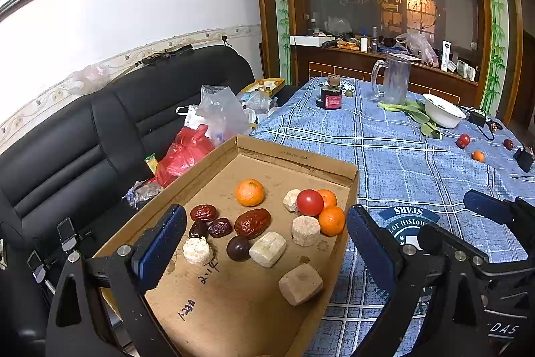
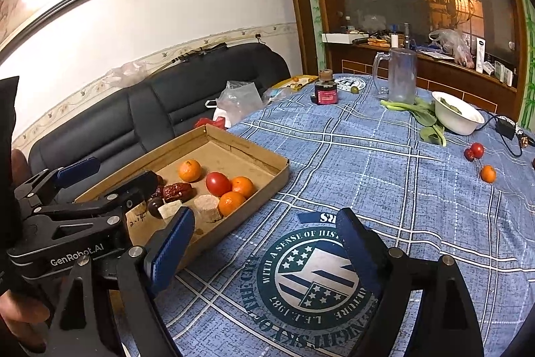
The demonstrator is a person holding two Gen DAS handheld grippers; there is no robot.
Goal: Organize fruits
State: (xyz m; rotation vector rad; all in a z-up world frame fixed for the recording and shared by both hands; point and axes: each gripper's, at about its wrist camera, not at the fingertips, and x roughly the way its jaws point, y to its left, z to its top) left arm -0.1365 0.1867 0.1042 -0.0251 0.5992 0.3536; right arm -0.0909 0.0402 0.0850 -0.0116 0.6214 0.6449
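Note:
A shallow cardboard tray (image 1: 294, 158) (image 2: 247, 149) sits at the table's left edge. It holds three tangerines (image 1: 249, 192), a red tomato (image 1: 310, 202) (image 2: 218, 183), several red dates (image 1: 252, 222), a dark plum (image 1: 238, 247) and several beige cakes (image 1: 301, 283). My left gripper (image 1: 264, 240) is open and empty above the tray's near half. My right gripper (image 2: 264, 243) is open and empty over the tablecloth to the right of the tray. Loose on the far right of the table lie a tomato (image 2: 477, 149) (image 1: 463, 141), a tangerine (image 2: 488, 173) (image 1: 478, 156) and a dark red fruit (image 1: 508, 144).
A white bowl (image 2: 458, 112) with green vegetables (image 2: 424, 116), a glass mug (image 2: 399, 76) and a dark jar (image 2: 325, 89) stand at the back. A black charger and cable (image 2: 505, 127) lie far right. A black sofa (image 1: 100, 129) with plastic bags (image 1: 217, 112) is on the left.

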